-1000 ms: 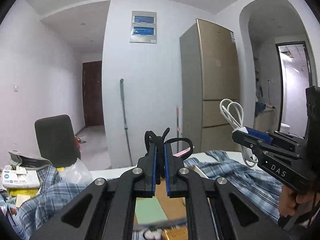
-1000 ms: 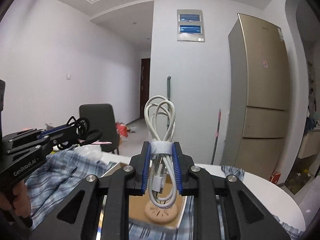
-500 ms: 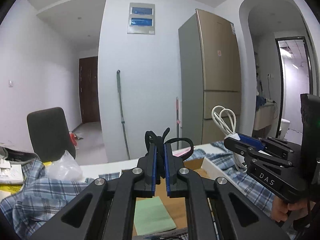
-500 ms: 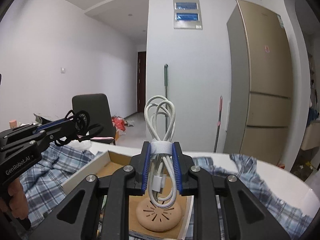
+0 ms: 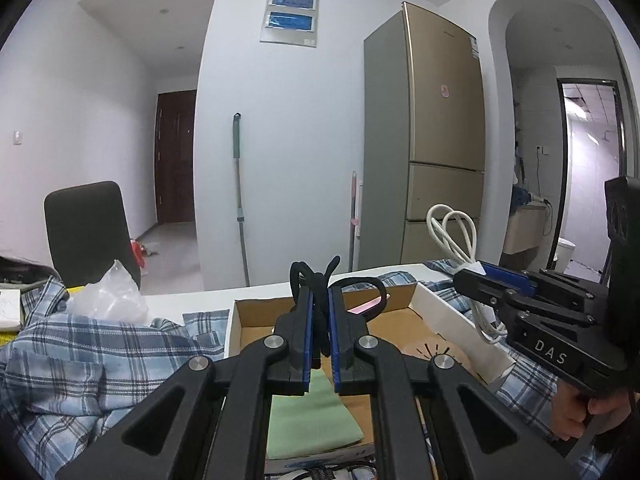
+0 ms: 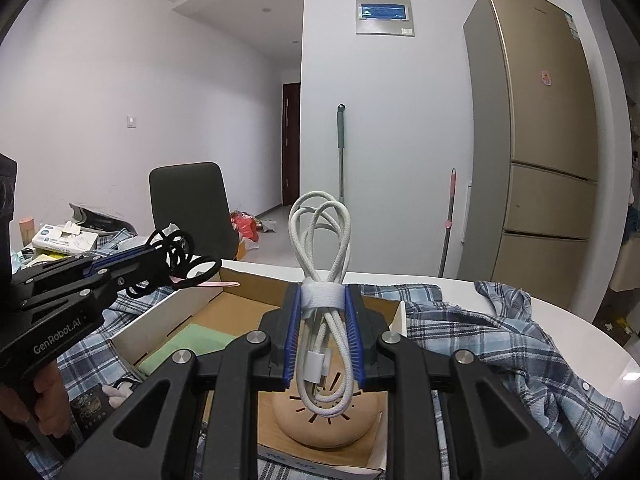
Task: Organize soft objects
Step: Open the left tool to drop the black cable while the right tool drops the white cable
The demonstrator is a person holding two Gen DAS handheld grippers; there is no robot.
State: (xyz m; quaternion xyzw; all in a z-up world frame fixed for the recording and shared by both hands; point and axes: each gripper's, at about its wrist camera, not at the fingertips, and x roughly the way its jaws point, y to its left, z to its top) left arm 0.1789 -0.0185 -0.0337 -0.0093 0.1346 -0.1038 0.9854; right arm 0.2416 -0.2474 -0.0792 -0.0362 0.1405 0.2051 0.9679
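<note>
On the gripper bodies, readable text: "GenRobot.AI" on the left gripper (image 6: 160, 256) seen from the right wrist view, "DAS" on the right gripper (image 5: 476, 276) seen from the left wrist view. Box print at the near edge too small to read. Surface is a white round-edged table (image 6: 460, 288) draped with a blue plaid cloth (image 6: 500, 344); open cardboard box (image 6: 200, 300) sits on the cloth mid-table. Inside the box: green pad (image 5: 308, 420) toward its left side, tan round cushion (image 6: 324, 420) toward its right near corner. Clutter of papers and a clear plastic bag (image 5: 108, 300) at the table's left edge. Room: white walls, gold fridge (image 5: 436, 148), mop (image 5: 238, 196) leaning on the wall, dark chair (image 5: 88, 228), brown door down the hall. Left fingers nearly closed, clamping a bunch of black hair ties (image 5: 316, 280) above the box's far edge. Right fingers narrow, clamping a bundled white cable (image 6: 320, 280) with a white strap, held upright over the cushion.
</note>
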